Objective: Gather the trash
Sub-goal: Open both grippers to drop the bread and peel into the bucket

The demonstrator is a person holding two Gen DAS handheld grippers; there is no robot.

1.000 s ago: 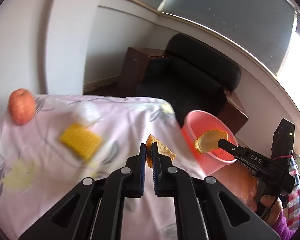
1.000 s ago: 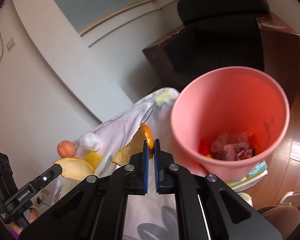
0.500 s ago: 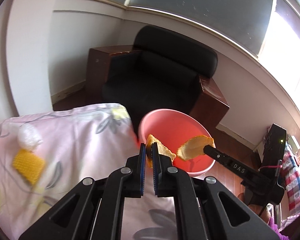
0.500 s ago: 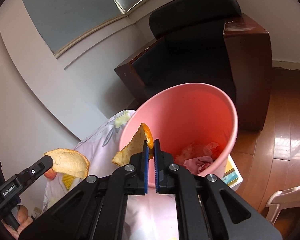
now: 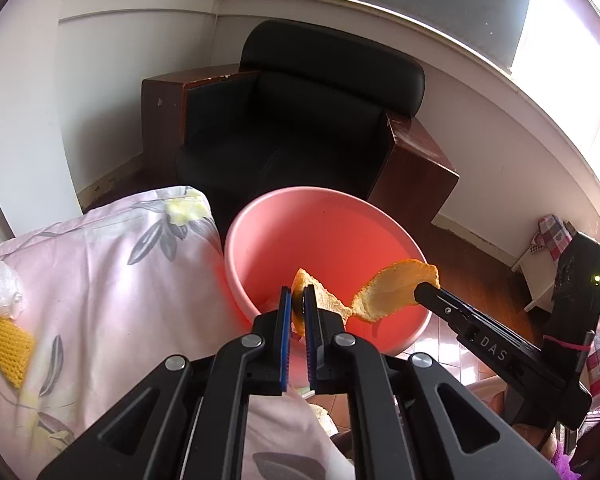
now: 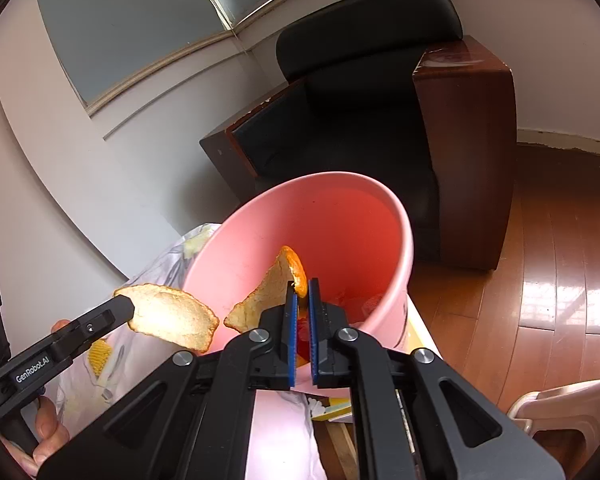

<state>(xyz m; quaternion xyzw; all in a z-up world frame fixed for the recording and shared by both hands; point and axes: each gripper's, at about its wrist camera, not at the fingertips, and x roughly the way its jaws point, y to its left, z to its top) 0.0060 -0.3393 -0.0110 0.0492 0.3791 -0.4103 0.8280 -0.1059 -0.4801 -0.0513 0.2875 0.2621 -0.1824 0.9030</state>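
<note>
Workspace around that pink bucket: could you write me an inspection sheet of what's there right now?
Surface: table under a pink flowered cloth.
Job's things: pink bucket beside the table's edge, some trash already at its bottom; two orange peel pieces, the left peel and the right peel, both held near the rim.
Clutter: crumpled white wad and yellow sponge on the cloth.
Grippers: left gripper shut on its peel; right gripper shut on its peel.
Cables: nothing seen.
Surroundings: black armchair with wooden sides, wooden floor, white walls, window above.
</note>
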